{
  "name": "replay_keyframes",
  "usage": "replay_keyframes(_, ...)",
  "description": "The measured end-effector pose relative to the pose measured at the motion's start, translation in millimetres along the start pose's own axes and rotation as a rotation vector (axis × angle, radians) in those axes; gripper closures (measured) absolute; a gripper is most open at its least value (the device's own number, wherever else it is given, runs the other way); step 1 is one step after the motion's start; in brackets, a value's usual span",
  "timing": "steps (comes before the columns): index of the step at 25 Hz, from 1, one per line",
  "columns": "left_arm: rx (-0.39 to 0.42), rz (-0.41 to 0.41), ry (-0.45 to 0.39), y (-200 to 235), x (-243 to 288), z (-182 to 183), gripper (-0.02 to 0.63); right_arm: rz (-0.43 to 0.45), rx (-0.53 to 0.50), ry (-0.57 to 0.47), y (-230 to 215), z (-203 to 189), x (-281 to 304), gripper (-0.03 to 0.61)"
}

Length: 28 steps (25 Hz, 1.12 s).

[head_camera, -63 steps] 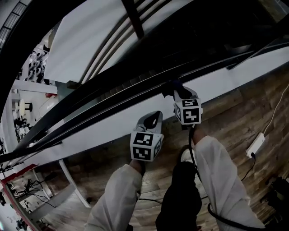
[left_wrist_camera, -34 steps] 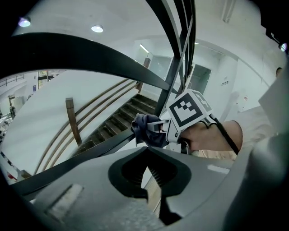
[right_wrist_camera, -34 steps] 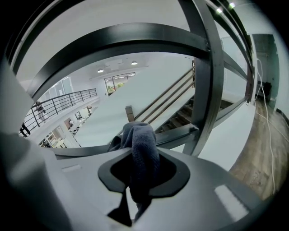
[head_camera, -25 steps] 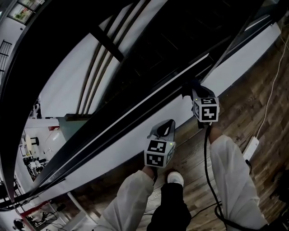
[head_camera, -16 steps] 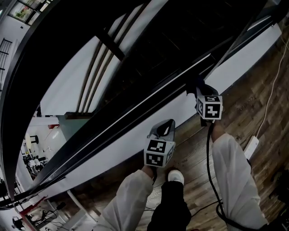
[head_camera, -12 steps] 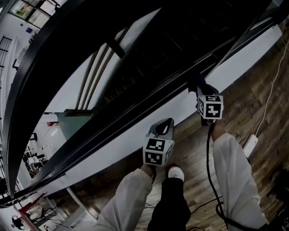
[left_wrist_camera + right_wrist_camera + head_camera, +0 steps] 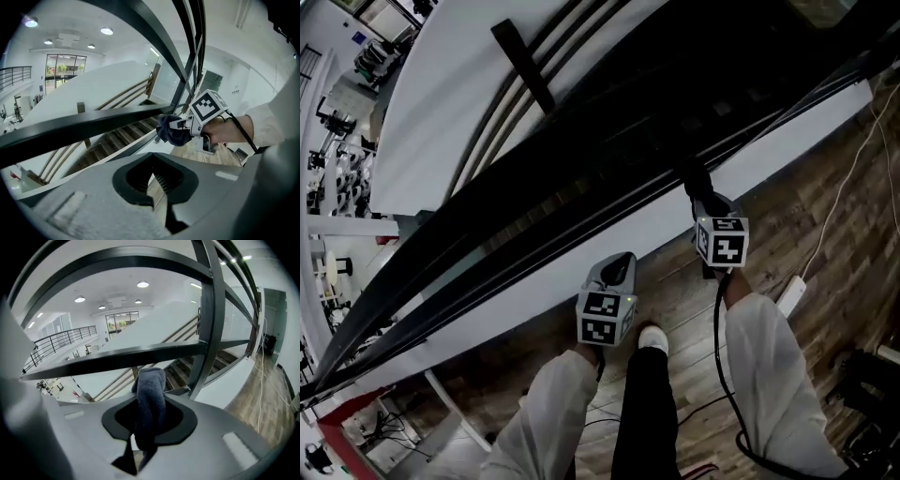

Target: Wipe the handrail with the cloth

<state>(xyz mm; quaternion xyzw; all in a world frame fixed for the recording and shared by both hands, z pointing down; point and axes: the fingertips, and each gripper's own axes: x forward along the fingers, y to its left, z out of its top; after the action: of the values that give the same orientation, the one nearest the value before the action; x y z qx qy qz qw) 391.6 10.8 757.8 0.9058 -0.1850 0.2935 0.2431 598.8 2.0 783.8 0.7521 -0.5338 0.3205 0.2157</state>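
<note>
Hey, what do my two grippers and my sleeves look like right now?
The left claw and right claw are grey plastic, each carrying a white cube with black square markers. A black cable trails from the right one. Both sleeves are long and white.

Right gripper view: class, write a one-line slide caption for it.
Right gripper shut on a dark cloth, held up to the black handrail.

**Dark cloth held up against the handrail**

A dark blue, fuzzy cloth (image 7: 149, 394) is being gripped, bunched and upright, between the closed jaws of the right gripper (image 7: 143, 437). Its top end is being pressed against the lower edge of the handrail (image 7: 117, 359), a flat dark bar slanting from near left to far right.
</note>
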Motion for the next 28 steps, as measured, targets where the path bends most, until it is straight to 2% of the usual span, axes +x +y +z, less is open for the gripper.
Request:
replay_keyframes(10, -0.063, 0.083, -0.022, 20, -135, 24, 0.609, 0.091, 0.008, 0.015, 119, 38, -122, 0.505)
replay_keyframes(15, -0.049, 0.132, -0.04, 31, -217, 42, 0.609, 0.134, 0.004, 0.013, 178, 65, -198, 0.505)
replay_keyframes(24, -0.087, 0.259, -0.211, 67, -382, 112, 0.61, 0.288, -0.082, -0.09, 318, 159, -308, 0.505)
replay_keyframes(28, -0.091, 0.315, -0.269, 79, -464, 121, 0.609, 0.375, -0.148, -0.13, 388, 179, -363, 0.505)
